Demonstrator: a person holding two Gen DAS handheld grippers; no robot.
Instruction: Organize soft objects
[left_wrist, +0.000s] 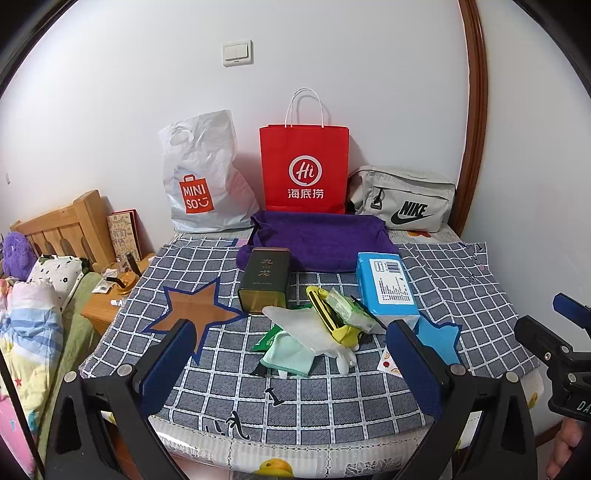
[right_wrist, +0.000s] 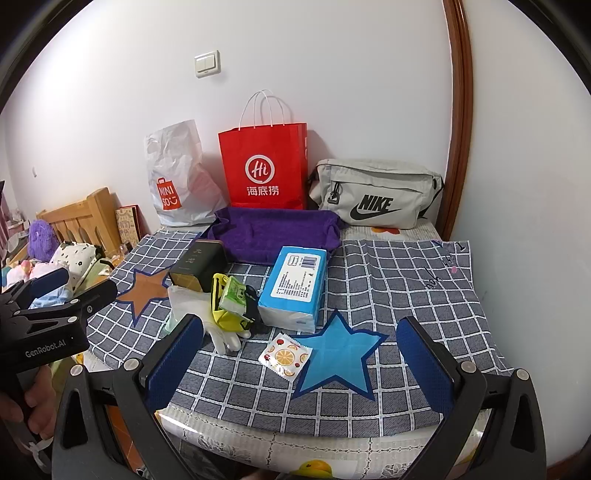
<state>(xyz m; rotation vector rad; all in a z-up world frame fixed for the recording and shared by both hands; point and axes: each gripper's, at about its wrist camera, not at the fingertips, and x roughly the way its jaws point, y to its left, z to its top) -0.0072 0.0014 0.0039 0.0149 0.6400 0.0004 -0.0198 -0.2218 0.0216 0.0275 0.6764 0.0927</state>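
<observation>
A pile lies mid-table: a clear plastic glove (left_wrist: 306, 325), a mint cloth (left_wrist: 290, 354), a yellow pouch (left_wrist: 332, 317), a green tissue pack (right_wrist: 234, 295) and a blue tissue pack (left_wrist: 388, 282) (right_wrist: 295, 288). A purple fabric tray (left_wrist: 317, 240) (right_wrist: 273, 232) sits behind them. My left gripper (left_wrist: 291, 369) is open and empty, near the front edge, just short of the mint cloth. My right gripper (right_wrist: 299, 362) is open and empty, over the blue star patch (right_wrist: 338, 356).
A dark tin (left_wrist: 266, 278) stands left of the pile. A fruit-print packet (right_wrist: 283, 354) lies by the blue star. Against the wall stand a Miniso bag (left_wrist: 203, 177), a red paper bag (left_wrist: 304, 168) and a grey Nike pouch (left_wrist: 406, 199). A bed and nightstand are at the left.
</observation>
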